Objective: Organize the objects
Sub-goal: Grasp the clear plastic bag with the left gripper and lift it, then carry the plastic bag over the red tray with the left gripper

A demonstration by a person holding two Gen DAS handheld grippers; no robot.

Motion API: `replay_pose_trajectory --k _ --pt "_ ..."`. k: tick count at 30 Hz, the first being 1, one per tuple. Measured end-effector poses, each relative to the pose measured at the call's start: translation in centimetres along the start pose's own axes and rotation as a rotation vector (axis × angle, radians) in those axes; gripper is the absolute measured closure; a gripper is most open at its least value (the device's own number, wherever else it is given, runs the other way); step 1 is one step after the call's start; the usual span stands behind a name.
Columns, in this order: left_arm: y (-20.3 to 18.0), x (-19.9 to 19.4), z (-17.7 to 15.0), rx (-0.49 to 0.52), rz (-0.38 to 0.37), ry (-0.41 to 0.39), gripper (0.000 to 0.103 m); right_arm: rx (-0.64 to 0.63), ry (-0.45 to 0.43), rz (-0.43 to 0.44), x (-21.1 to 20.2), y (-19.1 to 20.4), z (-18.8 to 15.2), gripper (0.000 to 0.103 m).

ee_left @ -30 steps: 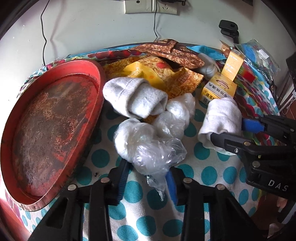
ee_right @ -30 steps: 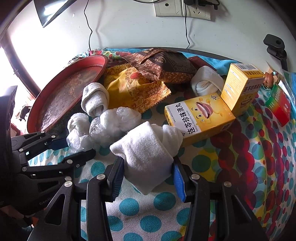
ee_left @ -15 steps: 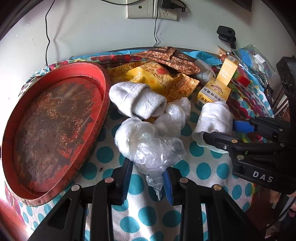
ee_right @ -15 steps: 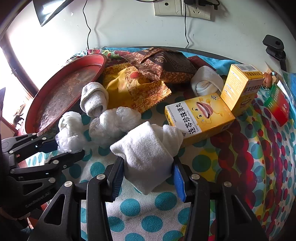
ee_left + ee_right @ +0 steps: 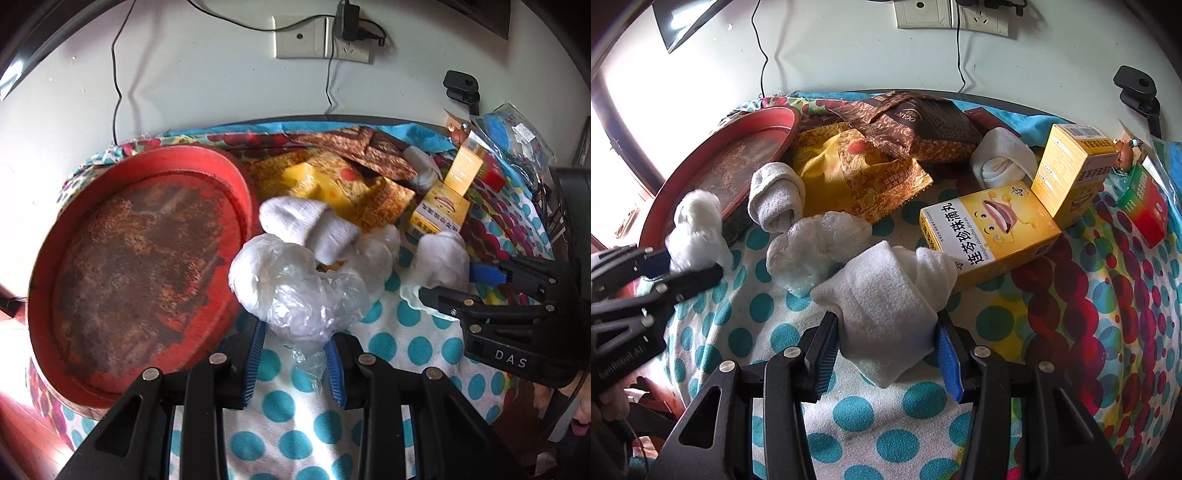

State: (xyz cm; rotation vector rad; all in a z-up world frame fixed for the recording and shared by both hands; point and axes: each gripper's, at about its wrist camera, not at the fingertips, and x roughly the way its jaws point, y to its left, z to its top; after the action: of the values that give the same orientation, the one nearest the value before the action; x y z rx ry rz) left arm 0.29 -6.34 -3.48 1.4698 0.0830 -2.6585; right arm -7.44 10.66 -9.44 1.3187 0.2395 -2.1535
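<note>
- Crinkled clear plastic bag bundle (image 5: 295,295) clamped in left gripper (image 5: 295,365), beside red tray (image 5: 48,295)
- White rolled sock (image 5: 882,317) clamped in right gripper (image 5: 886,354), touching a yellow box (image 5: 990,240) on dotted cloth (image 5: 849,410)

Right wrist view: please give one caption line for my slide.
Right tool grips a rolled white sock on the dotted cloth, beside a yellow box.

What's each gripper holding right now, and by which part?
Left gripper: clear plastic bag bundle, by its twisted tail. Right gripper: rolled white sock, across its near end.
</note>
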Motion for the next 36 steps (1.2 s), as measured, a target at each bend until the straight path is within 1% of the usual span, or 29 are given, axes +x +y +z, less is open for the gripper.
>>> replay_pose_trajectory --k 5,9,18,21,24,26,30,36 --pt "1.5 -0.7 0.6 0.002 0.024 -0.017 0.071 0.000 0.006 -0.009 0.1 0.1 0.1 0.057" --pt "2.7 -0.7 0.8 0.002 0.039 -0.014 0.072 -0.001 0.010 -0.019 0.1 0.2 0.1 0.057" --pt "5.9 0.0 1.2 -0.029 0.029 0.016 0.071 -0.001 0.018 -0.042 0.0 0.3 0.0 0.057" --pt "7.4 0.0 1.7 -0.055 0.010 0.013 0.071 0.001 0.020 -0.047 0.0 0.3 -0.1 0.057" --pt "8.7 -0.1 2.3 -0.059 0.029 0.000 0.071 0.002 0.022 -0.053 0.0 0.4 0.0 0.057" --pt "9.7 0.3 2.8 -0.066 0.038 -0.002 0.071 0.000 0.023 -0.059 0.3 0.7 0.2 0.057" --pt "11.9 1.6 3.6 -0.107 0.024 0.024 0.071 0.007 0.024 -0.062 0.4 0.8 0.3 0.057" --pt "14.1 3.4 4.5 -0.123 0.077 0.040 0.071 0.012 0.026 -0.065 0.4 0.6 0.2 0.056"
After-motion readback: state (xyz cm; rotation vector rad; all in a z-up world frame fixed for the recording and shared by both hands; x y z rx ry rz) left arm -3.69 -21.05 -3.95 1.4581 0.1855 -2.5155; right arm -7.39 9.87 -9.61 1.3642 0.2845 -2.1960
